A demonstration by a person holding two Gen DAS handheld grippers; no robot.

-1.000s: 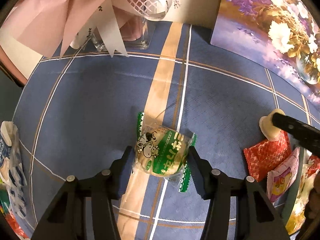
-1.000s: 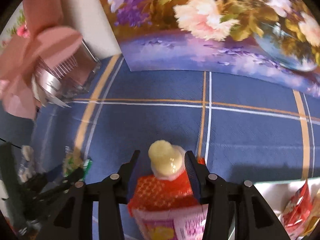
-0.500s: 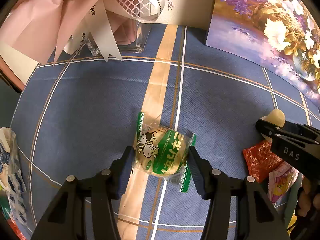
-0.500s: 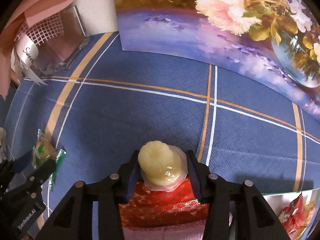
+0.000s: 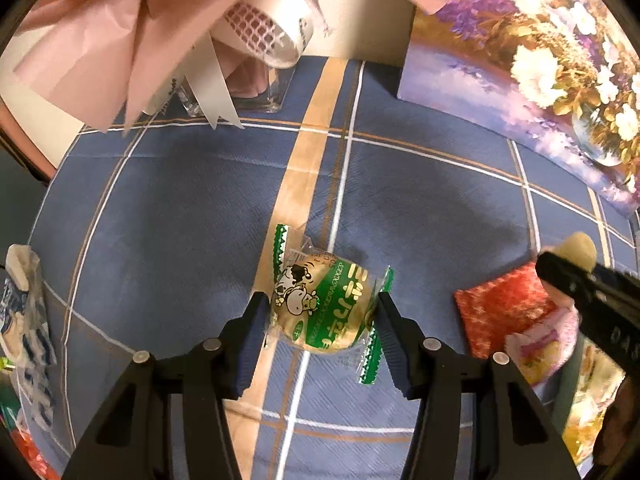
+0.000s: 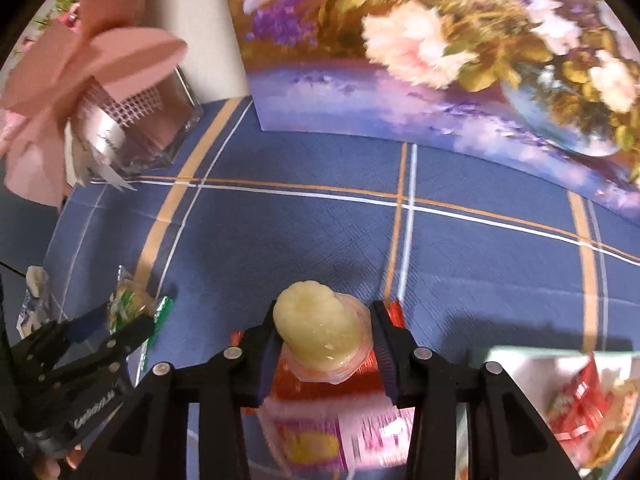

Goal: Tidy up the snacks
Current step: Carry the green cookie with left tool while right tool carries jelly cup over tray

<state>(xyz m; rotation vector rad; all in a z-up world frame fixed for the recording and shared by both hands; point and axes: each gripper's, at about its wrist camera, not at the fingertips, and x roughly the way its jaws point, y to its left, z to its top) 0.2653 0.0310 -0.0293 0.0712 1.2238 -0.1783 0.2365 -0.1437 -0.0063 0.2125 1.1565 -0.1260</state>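
Both tongs clamped and off the bench: left tongs [image 5: 322, 320] pinching green-wrapped snack [image 5: 326, 308] sideways, right tongs [image 6: 324, 338] squeezing jelly cup [image 6: 320, 334], just closing tighter, snack tray [image 6: 520, 354] sitting nearer right hand.

left gripper [image 5: 322, 316]: pointing steeply down, fingers clamped | right gripper [image 6: 324, 336]: steeply down, fingers clamped

Bare blue cloth on table [image 5: 200, 220] mid and far, wide free lane. Far left blocked by glass vase [image 6: 160, 128] with pink ribbon [image 5: 120, 40] overhanging. Far right blocked by flower painting [image 6: 420, 60]. Red packet [image 5: 500, 312] near right, white bag [image 5: 28, 320] at left edge.
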